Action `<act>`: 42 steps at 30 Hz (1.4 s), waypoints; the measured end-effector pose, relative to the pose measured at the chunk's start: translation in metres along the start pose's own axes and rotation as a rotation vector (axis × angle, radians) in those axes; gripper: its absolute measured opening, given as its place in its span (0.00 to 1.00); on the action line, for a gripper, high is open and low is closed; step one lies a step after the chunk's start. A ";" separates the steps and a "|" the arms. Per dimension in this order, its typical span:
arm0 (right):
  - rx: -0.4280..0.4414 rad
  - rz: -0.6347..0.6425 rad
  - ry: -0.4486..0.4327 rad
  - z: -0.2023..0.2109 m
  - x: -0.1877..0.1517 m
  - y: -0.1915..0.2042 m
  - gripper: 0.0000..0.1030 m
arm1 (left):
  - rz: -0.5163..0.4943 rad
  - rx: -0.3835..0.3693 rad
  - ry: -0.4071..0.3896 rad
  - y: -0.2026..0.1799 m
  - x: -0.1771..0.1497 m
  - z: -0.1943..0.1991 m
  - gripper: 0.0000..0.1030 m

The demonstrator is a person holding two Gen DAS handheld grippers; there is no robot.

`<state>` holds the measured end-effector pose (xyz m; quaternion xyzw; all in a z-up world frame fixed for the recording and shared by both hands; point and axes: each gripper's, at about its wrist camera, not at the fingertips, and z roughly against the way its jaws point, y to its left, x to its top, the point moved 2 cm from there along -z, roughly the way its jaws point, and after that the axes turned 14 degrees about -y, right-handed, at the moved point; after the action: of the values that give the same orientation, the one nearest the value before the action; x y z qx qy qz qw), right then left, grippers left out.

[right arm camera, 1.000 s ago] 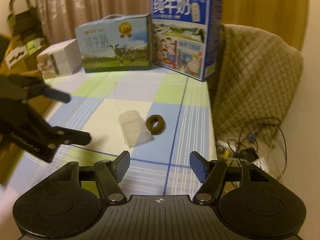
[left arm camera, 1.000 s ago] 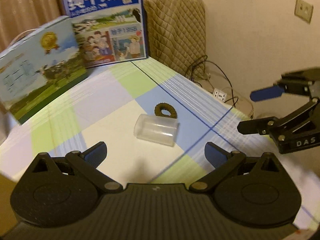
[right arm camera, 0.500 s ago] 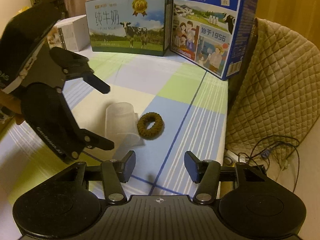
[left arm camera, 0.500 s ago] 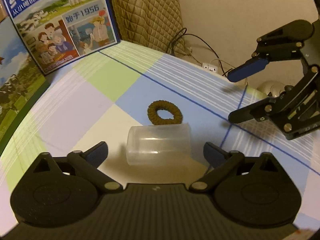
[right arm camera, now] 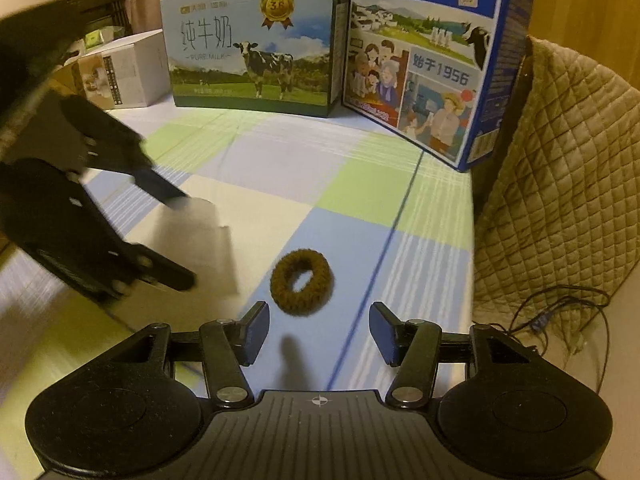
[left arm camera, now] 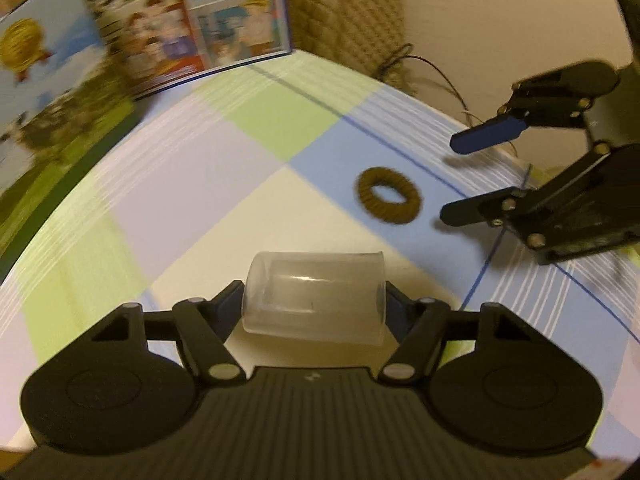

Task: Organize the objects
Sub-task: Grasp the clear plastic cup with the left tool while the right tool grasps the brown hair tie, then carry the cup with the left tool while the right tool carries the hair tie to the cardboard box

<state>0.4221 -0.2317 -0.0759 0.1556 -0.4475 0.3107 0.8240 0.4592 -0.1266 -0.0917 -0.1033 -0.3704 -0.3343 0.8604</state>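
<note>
Left wrist view: the left hand-held gripper (left arm camera: 314, 304) has its two fingers pressed against the two ends of a clear plastic cup (left arm camera: 314, 298), which lies on its side between them, closed on it.
Cup position: whether it sits on the counter (left arm camera: 200, 208) or just above it cannot be told; the picture is blurred with motion.
Beyond the cup: a brown fuzzy hair tie (left arm camera: 389, 195) lies flat on a blue patch of the checked cloth, well apart from the cup.
Right of the hair tie: the right hand-held gripper (left arm camera: 460, 178) hangs near it with its fingers spread, one blue-tipped finger above the other.
Far edge, left view: a blue milk carton box (left arm camera: 200, 24) stands at the back of the counter.
Right wrist view: the right hand-held gripper (right arm camera: 318, 336) is open and holds nothing; the hair tie (right arm camera: 301, 281) lies just ahead of its fingertips, between their lines.
Left of that: the left hand-held gripper (right arm camera: 176, 240) and the cup (right arm camera: 204, 244) show as a blur.
Far edge, right view: a green-and-white milk box (right arm camera: 252, 48) with a cow stands beside the blue milk carton box (right arm camera: 432, 56); a small white box (right arm camera: 124, 72) sits further left.
Off the counter: a quilted beige cover (right arm camera: 560, 152) drapes at the right, with cables (right arm camera: 560, 320) below it.
</note>
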 end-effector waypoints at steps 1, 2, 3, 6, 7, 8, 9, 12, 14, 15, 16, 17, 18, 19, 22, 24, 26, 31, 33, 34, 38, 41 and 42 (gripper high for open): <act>-0.002 -0.010 0.003 -0.006 0.001 0.001 0.51 | 0.016 0.007 0.003 0.005 -0.001 0.005 0.66; -0.006 -0.022 0.005 -0.012 0.002 0.002 0.51 | 0.024 0.015 0.009 0.009 -0.002 0.008 0.66; -0.010 -0.035 0.008 -0.018 0.003 0.003 0.51 | 0.027 0.024 0.011 0.011 -0.003 0.013 0.66; -0.021 -0.060 0.016 -0.033 0.003 0.008 0.51 | 0.031 0.044 0.021 0.016 -0.006 0.022 0.66; -0.033 -0.056 0.023 -0.038 0.003 0.010 0.51 | 0.035 0.047 0.020 0.016 -0.006 0.024 0.66; -0.048 -0.051 0.029 -0.042 0.003 0.012 0.51 | 0.040 0.048 0.022 0.017 -0.007 0.026 0.66; -0.063 -0.050 0.037 -0.045 0.002 0.013 0.50 | 0.045 0.049 0.024 0.016 -0.009 0.028 0.66; -0.083 -0.076 0.031 -0.046 0.001 0.015 0.14 | 0.063 0.052 0.023 0.015 -0.010 0.034 0.66; -0.105 -0.075 0.036 -0.041 0.001 0.019 0.14 | 0.074 0.050 0.016 0.012 -0.011 0.040 0.66; -0.104 -0.075 0.033 -0.037 0.001 0.022 0.14 | 0.078 0.051 0.014 0.011 -0.011 0.042 0.66; -0.103 -0.075 0.032 -0.033 0.002 0.026 0.14 | 0.084 0.053 0.011 0.009 -0.011 0.046 0.66; -0.107 -0.070 0.032 -0.027 0.003 0.030 0.14 | 0.090 0.053 0.008 0.008 -0.010 0.050 0.66; -0.111 -0.068 0.032 -0.021 0.004 0.034 0.14 | 0.096 0.056 0.004 0.006 -0.010 0.054 0.66; -0.113 -0.069 0.033 -0.014 0.005 0.039 0.14 | 0.106 0.062 -0.002 0.003 -0.010 0.060 0.66; -0.123 -0.082 0.036 0.009 0.009 0.055 0.14 | 0.134 0.073 -0.012 -0.004 -0.011 0.080 0.66; -0.126 -0.098 0.041 0.025 0.013 0.066 0.14 | 0.152 0.082 -0.026 -0.008 -0.012 0.096 0.66; -0.132 -0.122 0.045 0.043 0.018 0.075 0.14 | 0.181 0.100 -0.042 -0.014 -0.014 0.117 0.66; -0.146 -0.169 0.061 0.091 0.024 0.101 0.14 | 0.249 0.149 -0.077 -0.034 -0.028 0.169 0.66; -0.151 -0.181 0.058 0.112 0.026 0.112 0.14 | 0.284 0.170 -0.093 -0.041 -0.036 0.192 0.66; -0.153 -0.189 0.051 0.123 0.026 0.116 0.14 | 0.301 0.179 -0.102 -0.044 -0.040 0.203 0.66; -0.160 -0.228 0.028 0.164 0.030 0.141 0.14 | 0.367 0.203 -0.154 -0.059 -0.056 0.247 0.66; -0.162 -0.263 0.001 0.193 0.033 0.160 0.14 | 0.391 0.217 -0.183 -0.073 -0.067 0.276 0.66; -0.159 -0.276 -0.009 0.203 0.034 0.166 0.14 | 0.392 0.227 -0.194 -0.078 -0.070 0.287 0.66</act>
<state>0.1972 -0.2015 0.0605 0.1512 -0.4488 0.1573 0.8666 0.2100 -0.0285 0.0550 -0.1073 -0.4596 -0.1058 0.8753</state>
